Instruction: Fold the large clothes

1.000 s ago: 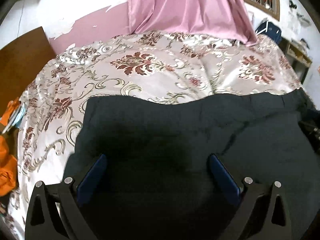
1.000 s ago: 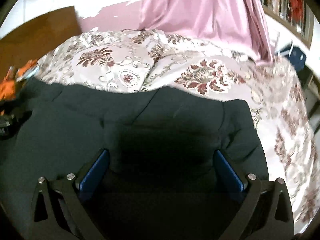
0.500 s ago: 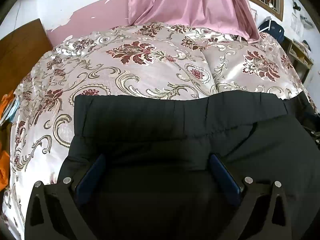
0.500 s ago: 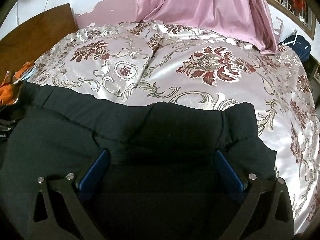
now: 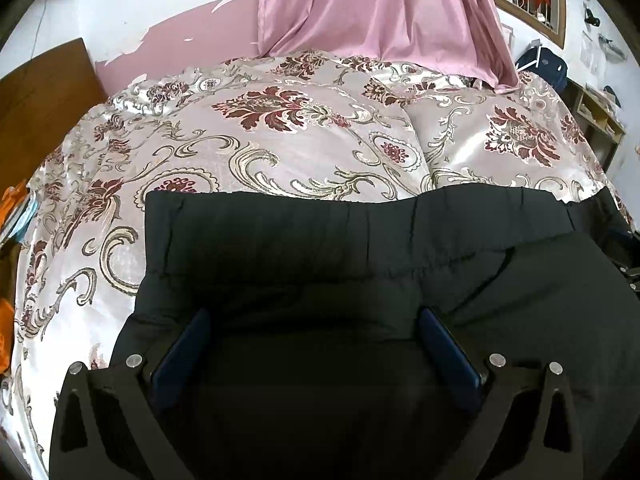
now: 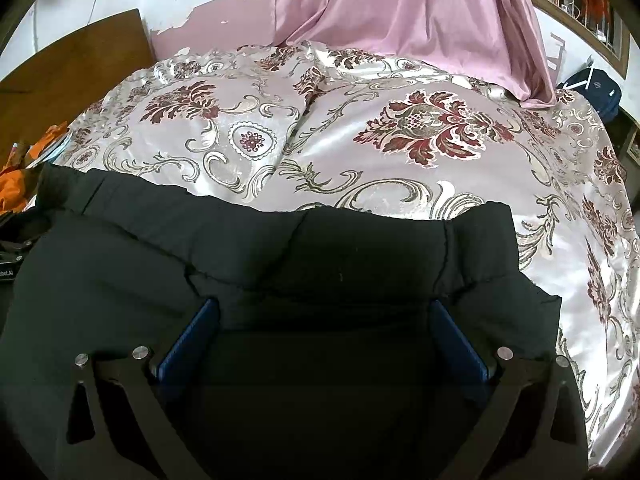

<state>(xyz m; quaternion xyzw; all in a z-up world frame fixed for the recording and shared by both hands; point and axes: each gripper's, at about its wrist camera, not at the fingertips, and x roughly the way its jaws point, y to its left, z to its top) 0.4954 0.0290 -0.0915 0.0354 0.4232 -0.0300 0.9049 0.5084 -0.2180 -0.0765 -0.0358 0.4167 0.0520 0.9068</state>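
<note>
A large black garment (image 5: 320,248) lies spread on a bed with a floral satin cover (image 5: 280,152). Its far edge looks like an elastic waistband, and a folded layer lies over it nearer me. In the left wrist view my left gripper (image 5: 314,320) is open, its blue-padded fingers (image 5: 182,350) wide apart just over the cloth near its left side. In the right wrist view the same garment (image 6: 320,256) fills the lower half, and my right gripper (image 6: 324,312) is open over its right part, with nothing between the pads (image 6: 460,344). Whether the fingers touch the cloth is unclear.
A pink curtain (image 5: 380,20) hangs behind the bed. A brown wooden board (image 5: 44,92) stands at the left, with orange items (image 5: 8,216) beside the bed. A dark blue bag (image 5: 544,66) and shelves are at the right. The bedspread (image 6: 420,140) lies beyond the garment.
Both grippers have pulled back toward me, so more bedspread shows. The garment's far edge now lies flat and sharper in view. Both grippers stayed open.
</note>
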